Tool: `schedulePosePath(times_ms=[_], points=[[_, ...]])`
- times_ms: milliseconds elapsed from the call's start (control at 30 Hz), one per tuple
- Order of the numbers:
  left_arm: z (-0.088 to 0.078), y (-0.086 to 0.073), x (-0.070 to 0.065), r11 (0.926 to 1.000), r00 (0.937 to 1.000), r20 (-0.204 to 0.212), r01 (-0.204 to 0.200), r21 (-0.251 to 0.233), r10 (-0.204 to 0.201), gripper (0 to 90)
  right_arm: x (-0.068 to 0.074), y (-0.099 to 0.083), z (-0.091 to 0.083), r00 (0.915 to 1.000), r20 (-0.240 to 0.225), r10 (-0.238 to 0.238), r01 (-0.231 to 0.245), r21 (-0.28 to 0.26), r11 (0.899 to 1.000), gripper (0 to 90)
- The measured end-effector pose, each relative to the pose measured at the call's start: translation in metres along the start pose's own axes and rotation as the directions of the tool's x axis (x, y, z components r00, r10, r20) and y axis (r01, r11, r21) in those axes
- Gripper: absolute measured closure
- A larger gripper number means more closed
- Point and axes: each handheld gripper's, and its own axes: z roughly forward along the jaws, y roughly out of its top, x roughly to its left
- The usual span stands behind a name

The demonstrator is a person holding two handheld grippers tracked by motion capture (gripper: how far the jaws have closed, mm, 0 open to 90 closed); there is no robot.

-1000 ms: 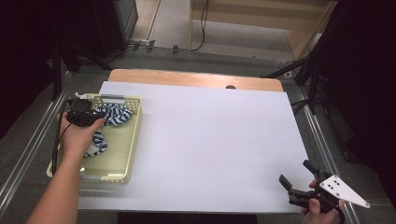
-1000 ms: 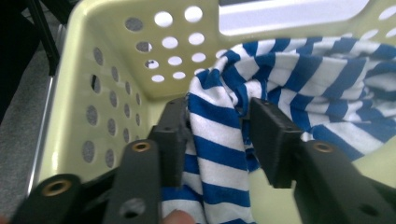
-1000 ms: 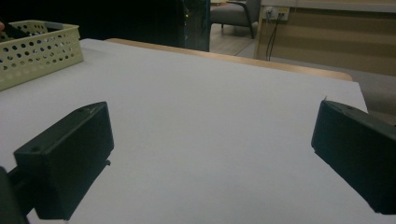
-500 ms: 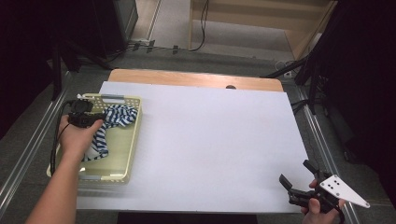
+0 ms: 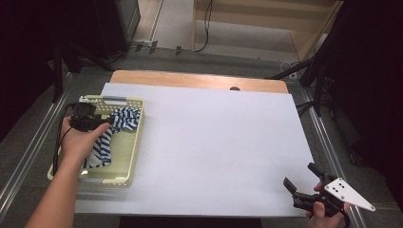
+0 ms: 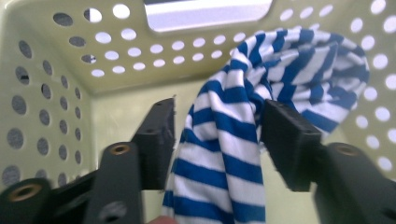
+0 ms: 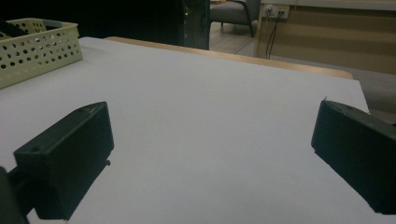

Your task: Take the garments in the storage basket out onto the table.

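Note:
A blue-and-white striped cloth (image 5: pixel 124 118) lies in a pale yellow perforated basket (image 5: pixel 138 137) at the table's left. My left gripper (image 5: pixel 107 122) reaches into the basket's far end. In the left gripper view the cloth (image 6: pixel 224 140) hangs between the jaws of the left gripper (image 6: pixel 217 135), which have just been opening; a gap shows beside the left pad, so they stand open around it. The basket's wall (image 6: pixel 140 51) rises close behind. My right gripper (image 5: pixel 300 176) rests at the table's near right corner, open, with nothing between its jaws (image 7: pixel 210 144).
White paper (image 5: pixel 214 142) covers the table, with a wooden edge (image 5: pixel 199 80) along the far side. The basket (image 7: pixel 37 44) sits far off to the left in the right gripper view. Metal rails run along both sides of the table. A cable trails from the left gripper.
The left hand has shifted slightly nearer within the basket, and the cloth's far end has spread toward the basket's right wall. The right gripper has kept still.

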Motion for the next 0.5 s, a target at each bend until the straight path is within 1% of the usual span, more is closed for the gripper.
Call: schedulePosePath(times_ms=[67,100,167,233,267,300,367,467,500], points=[[0.005,-0.001,0.000,0.9999,0.9999,-0.012,-0.007,0.015,0.007,38.4,-0.001,0.000,0.000,1.0000,0.001,0.001,-0.001,-0.001,1.000,0.0],[0.007,-0.002,0.000,0.9998,1.0000,-0.005,-0.006,0.021,0.006,37.1,-0.001,0.000,0.000,1.0000,0.001,0.001,-0.001,-0.001,1.000,0.0],[0.011,-0.003,0.001,0.9995,0.9999,-0.011,0.000,0.030,0.000,34.0,-0.001,-0.001,0.001,1.0000,-0.001,0.004,-0.004,0.002,1.000,0.0],[0.014,-0.004,0.002,0.9990,1.0000,0.000,0.009,0.044,-0.010,32.5,-0.001,-0.001,0.001,1.0000,-0.001,0.001,-0.001,0.004,1.000,0.0],[0.016,-0.004,0.002,0.9987,0.9999,-0.007,0.016,0.049,-0.015,31.5,-0.001,-0.001,0.001,1.0000,-0.003,0.002,-0.002,0.005,1.000,0.0],[0.017,-0.004,0.002,0.9982,0.9999,-0.006,0.012,0.059,-0.012,31.4,-0.001,-0.001,0.001,1.0000,-0.003,0.002,-0.002,0.006,1.000,0.0],[0.021,-0.004,0.001,0.9966,0.9998,-0.002,0.019,0.081,-0.019,31.5,-0.001,-0.001,0.001,1.0000,-0.003,0.003,-0.003,0.005,1.000,0.0],[0.026,-0.005,0.003,0.9931,0.9987,0.014,0.047,0.108,-0.049,28.0,-0.001,-0.001,0.001,1.0000,-0.003,0.002,-0.002,0.005,1.000,0.0],[0.027,-0.005,0.003,0.9922,0.9984,0.011,0.053,0.113,-0.055,27.2,-0.001,-0.001,0.001,1.0000,-0.003,0.003,-0.003,0.006,1.000,0.0]])
